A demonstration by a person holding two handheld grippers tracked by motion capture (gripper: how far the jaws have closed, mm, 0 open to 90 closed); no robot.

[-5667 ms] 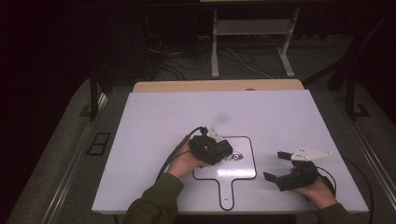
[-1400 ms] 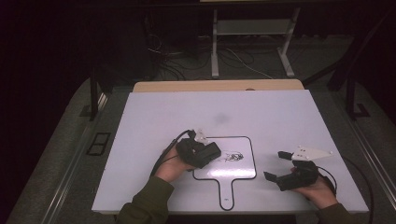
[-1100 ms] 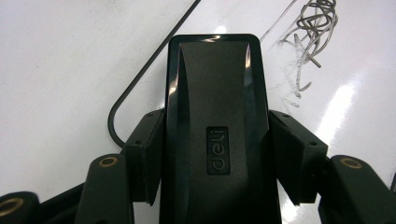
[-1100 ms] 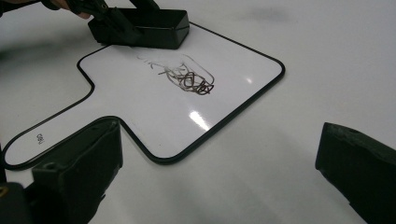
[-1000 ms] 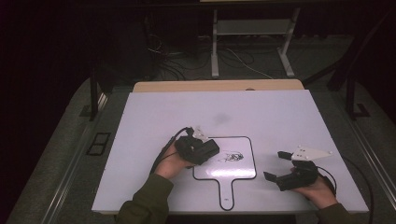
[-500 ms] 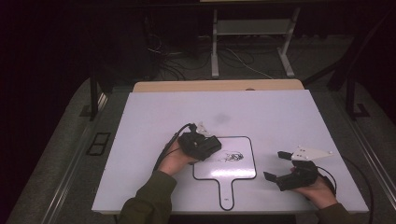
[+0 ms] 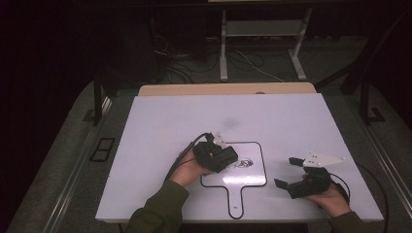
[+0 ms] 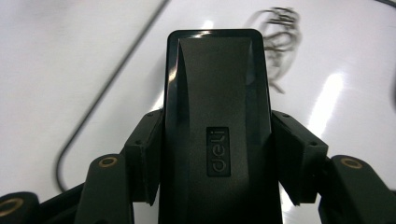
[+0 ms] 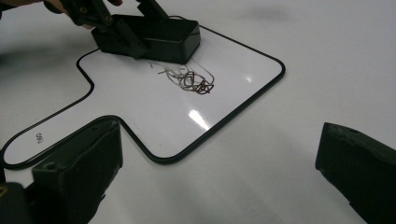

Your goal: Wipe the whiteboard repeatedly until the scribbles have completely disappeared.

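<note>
Being clamped in the left hand-held gripper (image 8: 215, 154): black eraser (image 8: 215, 116), resting on whiteboard (image 9: 196, 116) beside scribble (image 9: 189, 79). Right hand-held gripper (image 7: 291, 172) is being held wide open near the surface's (image 7: 160, 121) front right corner.

There is one white table (image 7: 301, 121), and on it lies one small paddle-shaped whiteboard (image 7: 252, 174) with a black rim and one patch of dark scribble (image 9: 189, 79). There is one black eraser block (image 8: 217, 116) with a "deli" mark. Two grippers show: a left gripper (image 7: 224, 158) and a right gripper (image 7: 287, 172). Two hands hold them.
</note>
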